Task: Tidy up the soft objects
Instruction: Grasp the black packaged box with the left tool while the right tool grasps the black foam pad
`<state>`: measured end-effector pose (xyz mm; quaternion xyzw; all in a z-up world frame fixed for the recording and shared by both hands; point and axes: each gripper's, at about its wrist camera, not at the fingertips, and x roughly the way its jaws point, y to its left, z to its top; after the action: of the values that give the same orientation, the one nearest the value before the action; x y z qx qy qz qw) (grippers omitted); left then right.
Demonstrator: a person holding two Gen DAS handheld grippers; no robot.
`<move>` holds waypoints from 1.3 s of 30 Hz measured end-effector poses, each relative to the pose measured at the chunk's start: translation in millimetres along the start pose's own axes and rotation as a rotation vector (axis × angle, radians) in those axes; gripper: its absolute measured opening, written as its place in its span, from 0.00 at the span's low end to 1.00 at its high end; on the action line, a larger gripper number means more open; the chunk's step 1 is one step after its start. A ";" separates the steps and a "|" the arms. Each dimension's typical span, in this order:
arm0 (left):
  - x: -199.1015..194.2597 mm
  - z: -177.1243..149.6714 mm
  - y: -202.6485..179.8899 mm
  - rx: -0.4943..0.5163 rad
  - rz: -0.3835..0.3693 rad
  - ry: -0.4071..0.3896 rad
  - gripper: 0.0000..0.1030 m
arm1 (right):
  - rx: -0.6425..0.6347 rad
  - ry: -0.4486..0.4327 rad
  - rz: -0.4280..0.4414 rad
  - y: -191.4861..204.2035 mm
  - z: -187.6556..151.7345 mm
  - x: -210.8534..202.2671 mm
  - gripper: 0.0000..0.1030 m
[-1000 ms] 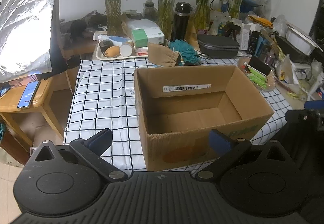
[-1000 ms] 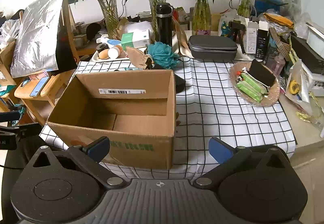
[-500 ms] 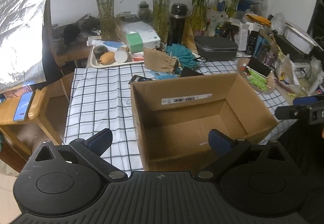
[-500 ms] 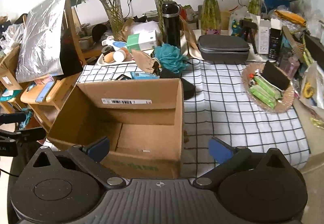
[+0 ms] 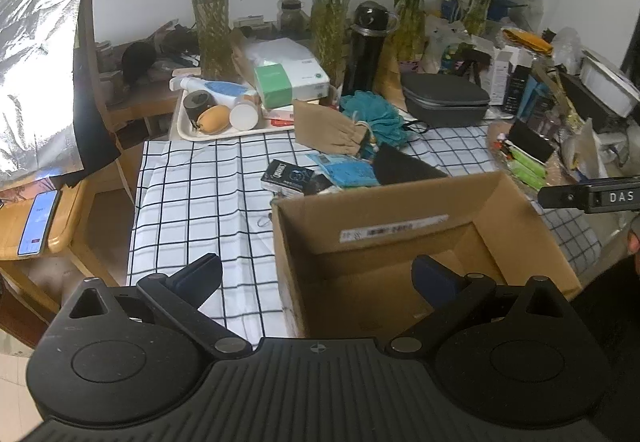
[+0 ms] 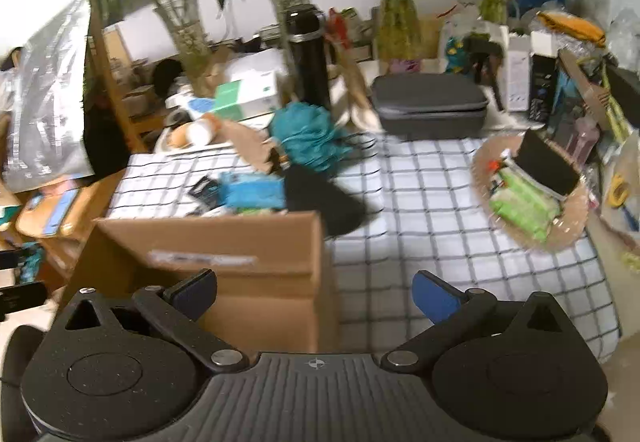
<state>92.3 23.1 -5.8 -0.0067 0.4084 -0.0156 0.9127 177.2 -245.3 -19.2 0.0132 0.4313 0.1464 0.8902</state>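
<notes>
An open empty cardboard box [image 5: 400, 202] [image 6: 224, 238] stands on the checked tablecloth [image 5: 200, 202]. Behind it lie soft things: a teal bath pouf [image 5: 376, 114] [image 6: 308, 134], a tan cloth pouch [image 5: 328, 126] [image 6: 248, 142], a blue cloth [image 5: 346, 170] [image 6: 252, 192] and a black cloth [image 5: 404, 166] [image 6: 324, 202]. My left gripper [image 5: 316, 276] is open and empty above the box's near left edge. My right gripper [image 6: 314, 290] is open and empty over the box's right wall. The right view is blurred.
A small dark card box [image 5: 286, 174] lies by the blue cloth. A white tray [image 5: 188, 130], vases, a black flask [image 5: 364, 46] and a grey case [image 5: 444, 102] line the back. A woven basket [image 6: 532, 194] sits right. A phone [image 5: 38, 222] lies on a wooden stool at left.
Both grippers have risen and moved forward over the box, so the cloths behind it have come into view. Both stay open and empty. The right view has blurred.
</notes>
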 end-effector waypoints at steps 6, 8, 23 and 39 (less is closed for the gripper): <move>20.3 17.1 12.5 -0.014 0.015 0.015 1.00 | -0.008 -0.007 -0.012 -14.8 16.8 27.5 1.00; 25.3 22.6 17.5 -0.019 0.013 0.013 1.00 | -0.003 0.004 0.006 -22.4 24.1 37.5 1.00; 74.4 58.1 61.2 -0.070 -0.040 -0.052 1.00 | 0.023 -0.038 0.190 -66.7 69.2 108.9 1.00; 168.2 67.6 99.9 -0.112 -0.168 -0.096 1.00 | -0.287 -0.008 0.245 -47.8 74.0 198.9 1.00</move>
<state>257.1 117.2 -88.6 -0.0928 0.3625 -0.0689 0.9248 362.6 -229.3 -131.9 -0.0610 0.3977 0.3135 0.8601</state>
